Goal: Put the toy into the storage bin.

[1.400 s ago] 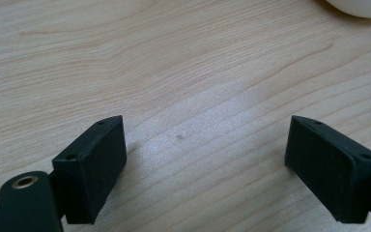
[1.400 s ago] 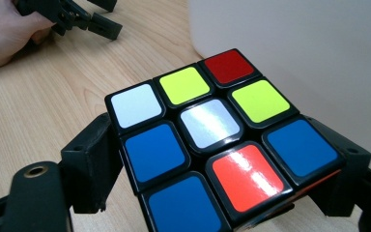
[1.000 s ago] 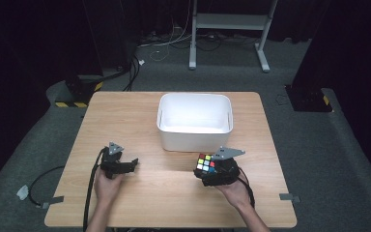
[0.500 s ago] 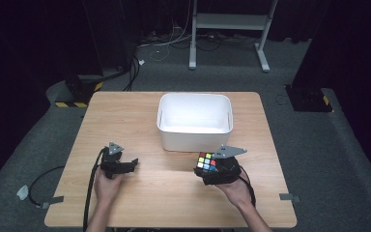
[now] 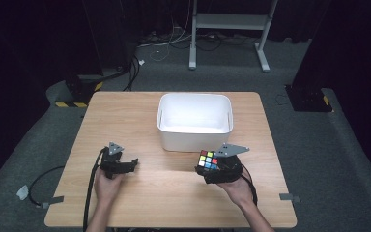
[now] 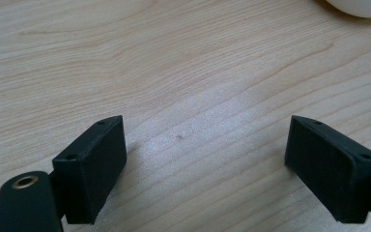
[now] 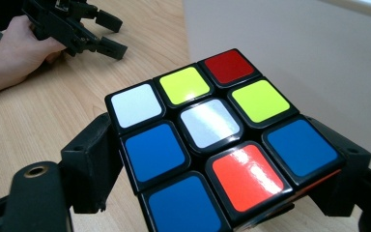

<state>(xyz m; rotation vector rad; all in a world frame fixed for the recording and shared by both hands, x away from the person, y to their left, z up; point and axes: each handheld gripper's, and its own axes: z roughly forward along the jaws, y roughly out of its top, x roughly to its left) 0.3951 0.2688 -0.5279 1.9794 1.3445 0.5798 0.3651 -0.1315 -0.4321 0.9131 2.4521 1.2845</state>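
A Rubik's cube (image 5: 207,158) with mixed colours sits between the jaws of my right gripper (image 5: 209,165), low over the table just in front of the white bin (image 5: 194,129). In the right gripper view the cube (image 7: 207,140) shows white, yellow, red, blue and orange stickers, and the black pads (image 7: 89,159) press on its two sides. My left gripper (image 5: 133,163) rests near the table's front left, held by a hand. Its jaws stand wide apart in the left gripper view (image 6: 207,145), with bare wood between them.
The wooden table (image 5: 140,116) carries the empty white bin at its middle back; its wall (image 7: 294,43) rises right behind the cube. Cables trail from both grippers off the front edge. Beyond the table lie dark floor and a metal stand (image 5: 232,21).
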